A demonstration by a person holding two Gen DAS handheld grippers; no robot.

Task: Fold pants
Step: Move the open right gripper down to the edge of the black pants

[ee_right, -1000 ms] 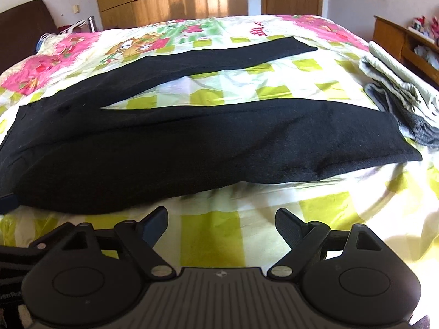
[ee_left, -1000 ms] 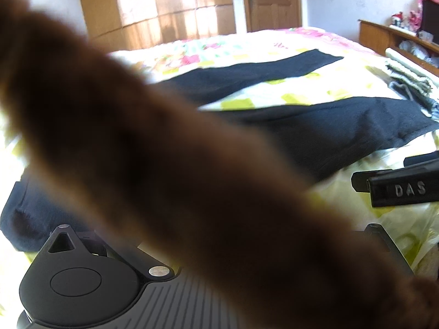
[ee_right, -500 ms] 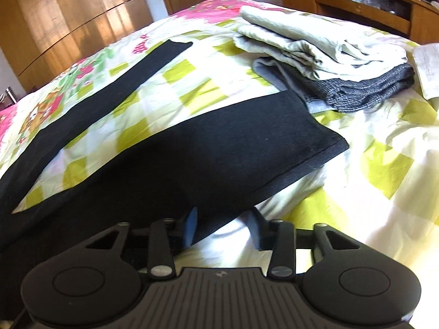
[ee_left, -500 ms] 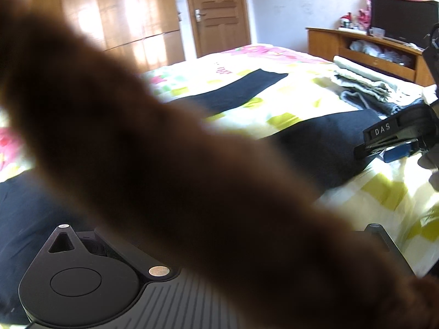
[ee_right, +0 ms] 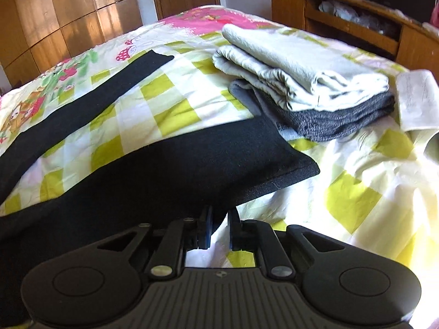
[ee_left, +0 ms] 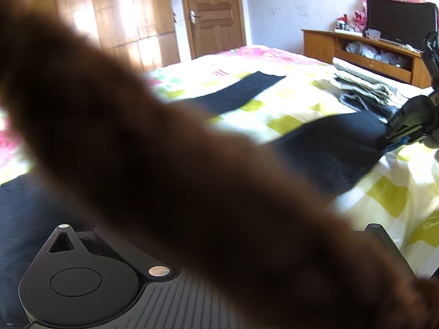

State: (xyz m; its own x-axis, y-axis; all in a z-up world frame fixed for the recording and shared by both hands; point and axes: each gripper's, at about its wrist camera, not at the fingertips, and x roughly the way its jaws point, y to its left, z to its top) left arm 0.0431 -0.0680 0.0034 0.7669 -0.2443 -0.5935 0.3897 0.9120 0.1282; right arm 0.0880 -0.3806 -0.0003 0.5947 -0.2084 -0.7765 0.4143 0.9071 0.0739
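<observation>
At nine o'clock our left tool hides behind a blurred brown sleeve; we cannot tell its state. The black pants lie spread on the bed. At six o'clock our right tool is closing on their hem; folded clothes sit at two o'clock.

A blurred brown shape crosses the left wrist view, hiding the left gripper's fingers and most of the near leg of the black pants. The pants' waist runs off the left edge. Items inside the far wooden cabinet are too small to identify.
</observation>
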